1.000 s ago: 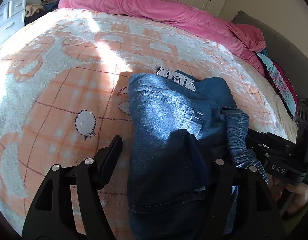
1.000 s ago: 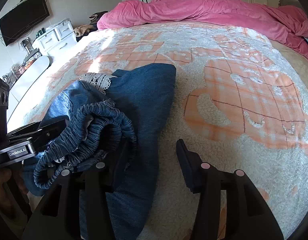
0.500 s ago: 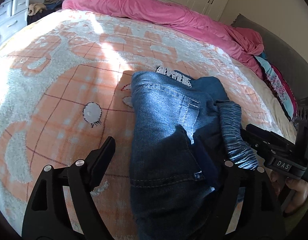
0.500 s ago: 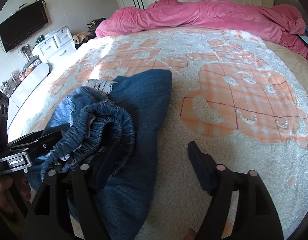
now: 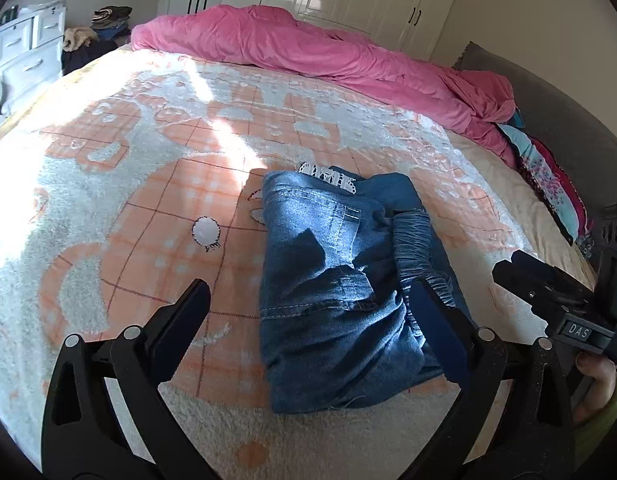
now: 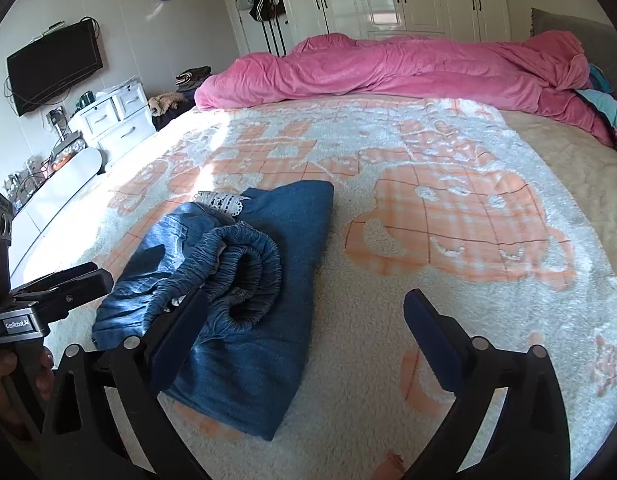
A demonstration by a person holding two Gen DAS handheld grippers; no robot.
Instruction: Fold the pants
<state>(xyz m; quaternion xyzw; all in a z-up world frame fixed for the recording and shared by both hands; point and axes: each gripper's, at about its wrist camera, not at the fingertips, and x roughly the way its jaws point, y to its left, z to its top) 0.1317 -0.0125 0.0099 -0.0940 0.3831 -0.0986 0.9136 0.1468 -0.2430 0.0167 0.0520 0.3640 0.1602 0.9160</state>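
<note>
Both my grippers, left [image 5: 312, 316] and right [image 6: 308, 320], back off the pants [image 5: 340, 292], jaws opening, empty; soft denim, grab its waistband.

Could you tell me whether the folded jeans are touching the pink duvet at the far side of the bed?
Apart. The right wrist view shows bare blanket between the jeans and the duvet.

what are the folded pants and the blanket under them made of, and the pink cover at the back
Folded pants: denim by the look, blue with pale topstitching, faded patches and a gathered elastic waistband. Blanket: seems plush fleece, with a fuzzy white pile and an orange plaid pattern. Pink duvet: probably soft matte velvety fabric, thickly rumpled; exact fibre unclear.
</note>
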